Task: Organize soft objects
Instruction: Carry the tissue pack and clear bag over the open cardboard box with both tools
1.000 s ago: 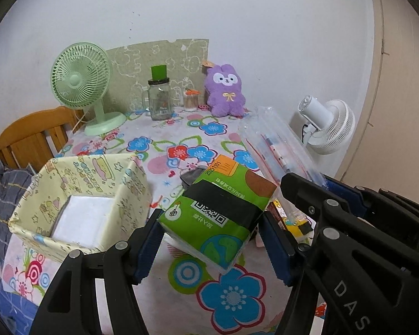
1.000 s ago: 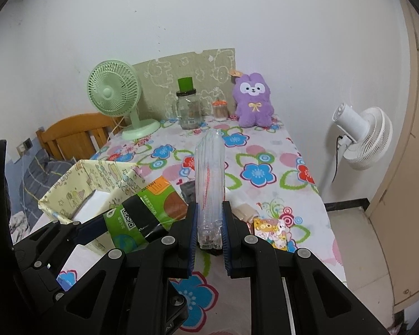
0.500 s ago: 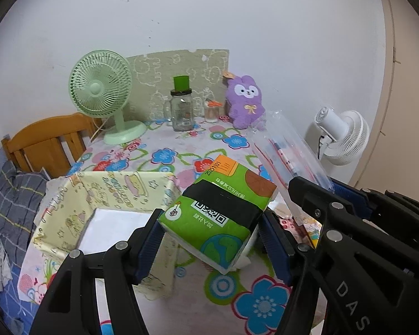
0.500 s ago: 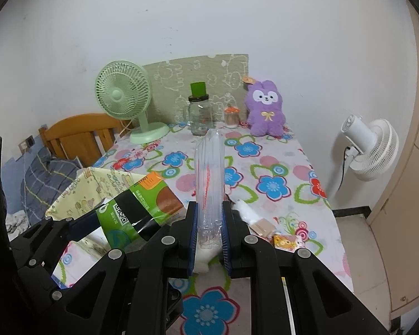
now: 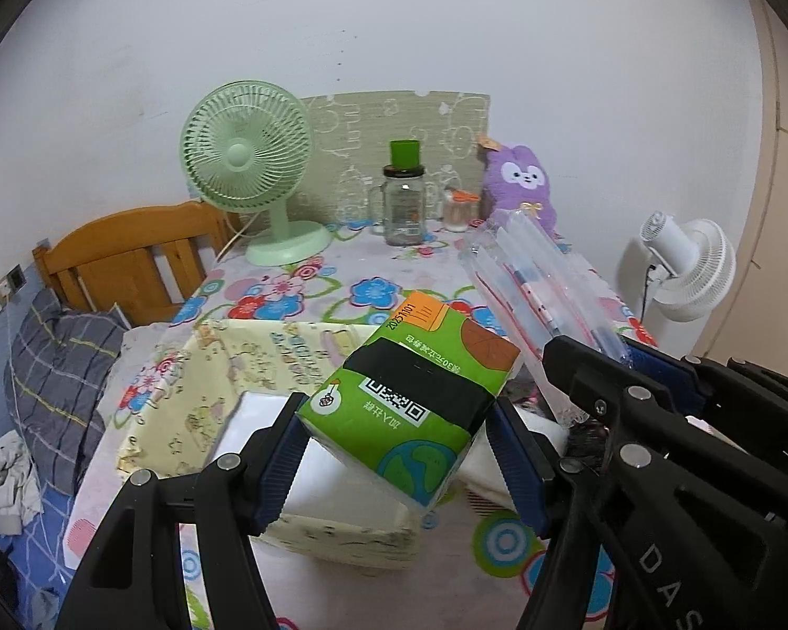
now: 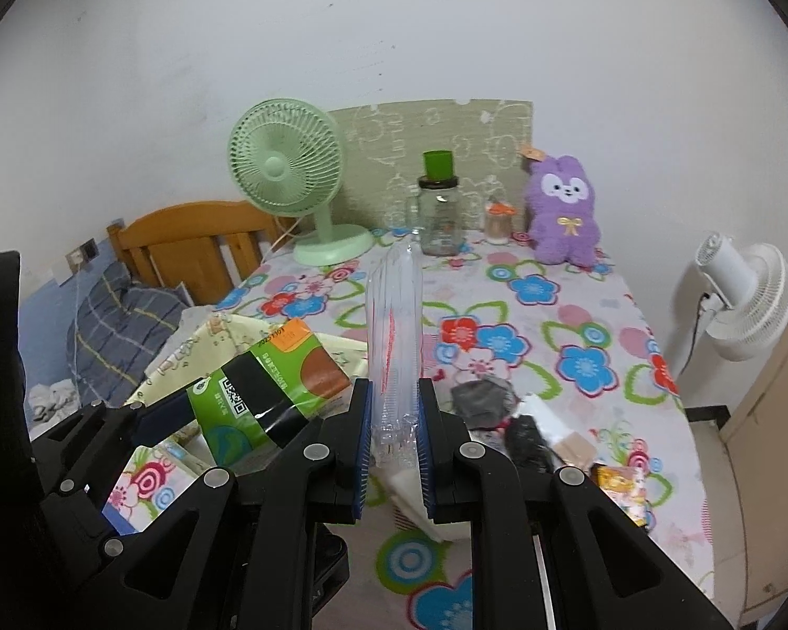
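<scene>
1. The left tool (image 5: pixel 396 449) is clamped on a green tissue pack (image 5: pixel 412 399), which is held above the yellow fabric box (image 5: pixel 220 367); the pack's long axis runs away from the camera, its orange end tilted up toward the far wall.
2. The right tool (image 6: pixel 392 433) is closed tightly on a clear plastic bag (image 6: pixel 394 336), held to the right of the fabric box; the bag's long axis points away along the fingers, and red-and-white items are seen inside it, not clearly identifiable.
3. Inside the fabric box, a white flat object (image 5: pixel 310 467) is seen lying on the bottom.
4. Right of the box, small dark and white items (image 6: pixel 520 420) are scattered on the floral counter (image 6: pixel 578 325).
5. Beyond the box, a glass jar (image 6: pixel 438 220) with a green lid is stood upright; its contents cannot be told. A purple plush toy (image 6: pixel 564 212) is seated to its right, a green fan (image 6: pixel 289 173) to its left.
</scene>
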`<state>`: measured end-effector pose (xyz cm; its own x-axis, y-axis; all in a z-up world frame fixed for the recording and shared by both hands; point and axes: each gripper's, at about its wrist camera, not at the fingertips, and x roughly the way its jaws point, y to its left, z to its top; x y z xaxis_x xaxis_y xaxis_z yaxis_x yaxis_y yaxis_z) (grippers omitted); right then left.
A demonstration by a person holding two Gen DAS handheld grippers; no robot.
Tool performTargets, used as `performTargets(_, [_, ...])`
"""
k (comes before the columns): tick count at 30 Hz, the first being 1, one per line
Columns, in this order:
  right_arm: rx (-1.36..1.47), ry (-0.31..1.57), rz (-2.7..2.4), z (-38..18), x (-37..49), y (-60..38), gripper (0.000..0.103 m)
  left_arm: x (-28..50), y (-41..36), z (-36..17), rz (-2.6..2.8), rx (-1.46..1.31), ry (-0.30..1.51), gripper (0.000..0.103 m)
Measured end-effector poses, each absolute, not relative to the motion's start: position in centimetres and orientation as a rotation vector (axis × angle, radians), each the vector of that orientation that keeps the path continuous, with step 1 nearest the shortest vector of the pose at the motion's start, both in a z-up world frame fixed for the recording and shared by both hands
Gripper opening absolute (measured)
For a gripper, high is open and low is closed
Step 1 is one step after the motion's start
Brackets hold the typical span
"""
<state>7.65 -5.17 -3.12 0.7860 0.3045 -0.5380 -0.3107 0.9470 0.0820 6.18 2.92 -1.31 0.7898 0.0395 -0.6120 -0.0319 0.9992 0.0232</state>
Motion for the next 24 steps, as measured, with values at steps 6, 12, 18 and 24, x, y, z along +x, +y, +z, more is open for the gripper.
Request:
performTargets(6, [-0.012, 0.598, 0.364, -3.7, 8.5, -3.1, 0.019, 6.6, 5.0, -1.8, 0.058, 0.022, 0.669, 0.07])
performTargets(12, [-0.031, 0.636, 0.392, -4.8, 9.6, -0.6, 0.019, 7.6, 7.0, -2.9, 0.067, 0.028, 0.715, 0.07])
performTargets(18, [-0.037, 0.671, 0.429, -5.7, 10.6, 1.4, 0.018, 8.3, 8.9, -4.0, 0.089, 0.026, 0.739, 0.07])
performTargets(24, [-0.047, 0.714, 0.448, -7.1, 11.4, 3.0, 0.018, 9.0, 10.3, -5.3, 0.102, 0.035, 0.783, 0.07])
